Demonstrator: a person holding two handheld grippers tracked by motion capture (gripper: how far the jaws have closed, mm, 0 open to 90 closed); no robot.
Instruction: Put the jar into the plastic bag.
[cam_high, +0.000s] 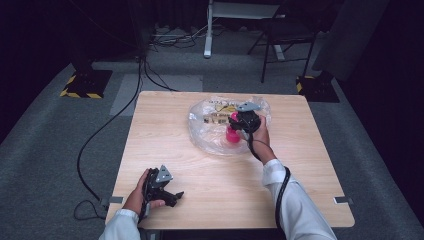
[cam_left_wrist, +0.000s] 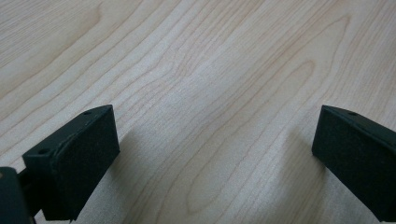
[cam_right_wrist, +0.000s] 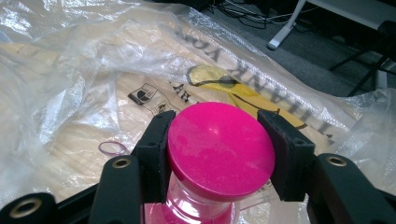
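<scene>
While the left gripper (cam_high: 170, 192) rests low on the bare wood near the table's (cam_high: 210, 200) seven o'clock corner, the right gripper (cam_high: 239, 125) sits over the clear plastic bag (cam_high: 207, 135) spread at about twelve o'clock on the tabletop. From the high view the right hand (cam_high: 261, 136) reaches forward with its sleeve (cam_high: 295, 200) and cable trailing back toward five o'clock, and a pink bottle (cam_high: 232, 134) shows just at the nine o'clock side of the gripper body, standing on the bag.

How the bottle is held is clearer from the right gripper view: the two black jaws are pressed against opposite sides of the bottle's round pink cap (cam_right_wrist: 219, 151), one at nine o'clock and one at three o'clock of it, with the paler pink neck below between them. That view also brings out the printing on the bag (cam_right_wrist: 140, 51), black lettering and a yellow mark at twelve o'clock of the cap, and a thin loop like a rubber band (cam_right_wrist: 113, 149) lying at nine o'clock; none of this can be made out from above.

Looking along the left gripper (cam_left_wrist: 215, 154), its jaws stand wide apart with nothing between them, only wood grain (cam_left_wrist: 210, 70) close beneath.
</scene>
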